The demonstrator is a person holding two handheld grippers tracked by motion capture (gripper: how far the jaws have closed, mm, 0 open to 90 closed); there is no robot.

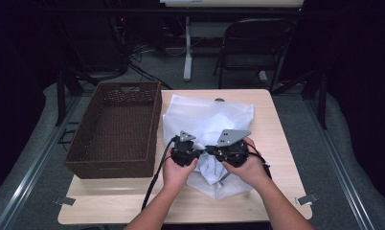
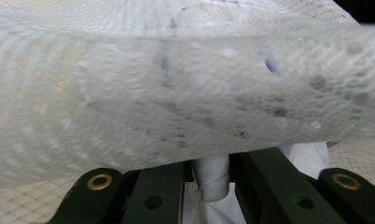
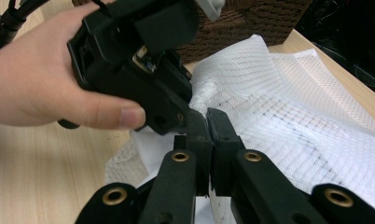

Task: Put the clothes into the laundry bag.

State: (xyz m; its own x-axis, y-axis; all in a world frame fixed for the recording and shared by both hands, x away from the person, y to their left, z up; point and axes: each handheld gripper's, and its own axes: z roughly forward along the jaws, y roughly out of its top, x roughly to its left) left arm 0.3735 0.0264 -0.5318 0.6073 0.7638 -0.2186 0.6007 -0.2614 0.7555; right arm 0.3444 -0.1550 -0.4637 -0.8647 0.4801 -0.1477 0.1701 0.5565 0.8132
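A white mesh bag (image 1: pixel 205 117) lies crumpled on the wooden table (image 1: pixel 277 124), with smooth white cloth at its near end. Both grippers meet over the bag's near half, tips facing each other. My left gripper (image 1: pixel 201 151) is shut on a rolled fold of white cloth (image 2: pixel 212 179), and the mesh bag (image 2: pixel 176 93) hangs across just beyond its jaws. My right gripper (image 3: pixel 208 122) is shut on the edge of the mesh bag (image 3: pixel 293 116), its jaws pressed together. Close to its tips are the left gripper's body (image 3: pixel 139 60) and the hand (image 3: pixel 45 84) that holds it.
A brown woven basket (image 1: pixel 109 170) with nothing in it stands at the table's left, touching the bag's left side. It rises behind the left gripper as the basket wall (image 3: pixel 251 18). A dark folding chair (image 1: pixel 255 43) stands beyond the far edge. Bare tabletop (image 1: pixel 109 201) lies near the front.
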